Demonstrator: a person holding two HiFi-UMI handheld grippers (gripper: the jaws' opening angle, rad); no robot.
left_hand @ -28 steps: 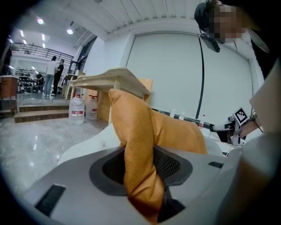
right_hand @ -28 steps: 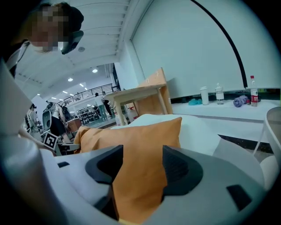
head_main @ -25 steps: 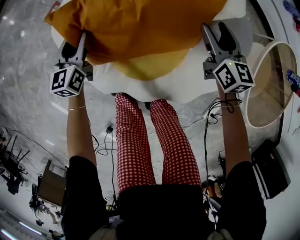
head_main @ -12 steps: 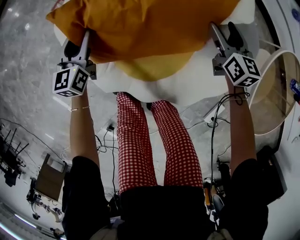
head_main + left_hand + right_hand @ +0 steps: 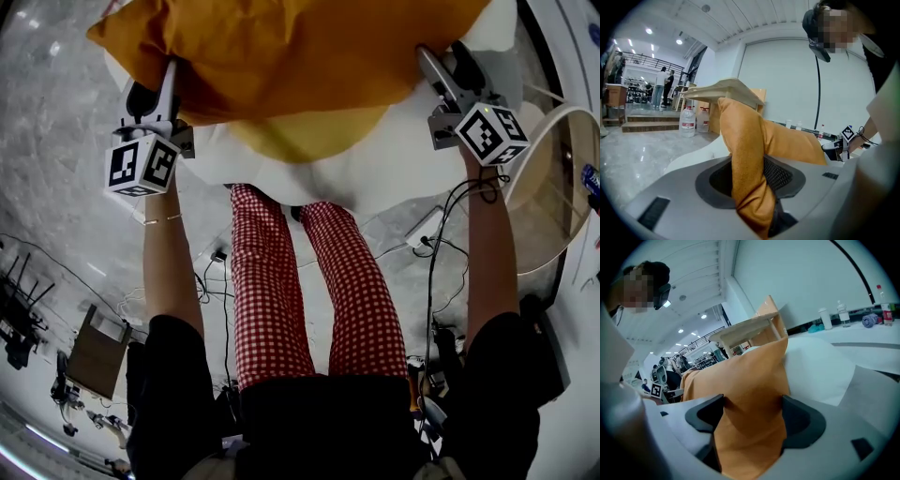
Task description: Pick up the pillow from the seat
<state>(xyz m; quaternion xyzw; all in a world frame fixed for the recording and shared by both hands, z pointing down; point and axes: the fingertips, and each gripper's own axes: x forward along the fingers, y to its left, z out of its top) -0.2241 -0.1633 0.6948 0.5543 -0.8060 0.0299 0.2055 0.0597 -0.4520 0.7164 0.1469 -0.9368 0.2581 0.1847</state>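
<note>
An orange pillow [image 5: 281, 47] hangs over the white seat [image 5: 375, 159], above a yellow cushion [image 5: 300, 131] that lies on it. My left gripper [image 5: 164, 80] is shut on the pillow's left edge; in the left gripper view the orange fabric [image 5: 750, 154] is pinched between the dark pads. My right gripper [image 5: 445, 70] is at the pillow's right corner. Its jaws have just been opening and stand wide, and the corner [image 5: 750, 399] lies loosely between them, brushing both pads.
A round table with a white rim [image 5: 553, 178] stands close on the right. Cables [image 5: 441, 225] trail over the grey floor below the seat. My legs in red checked trousers [image 5: 281, 281] stand against the seat's front edge. Water bottles [image 5: 687, 121] stand on the floor far off.
The right gripper has shifted right and a little farther from me along the pillow's corner, and its jaws have spread. The left gripper and its hold look unchanged.
</note>
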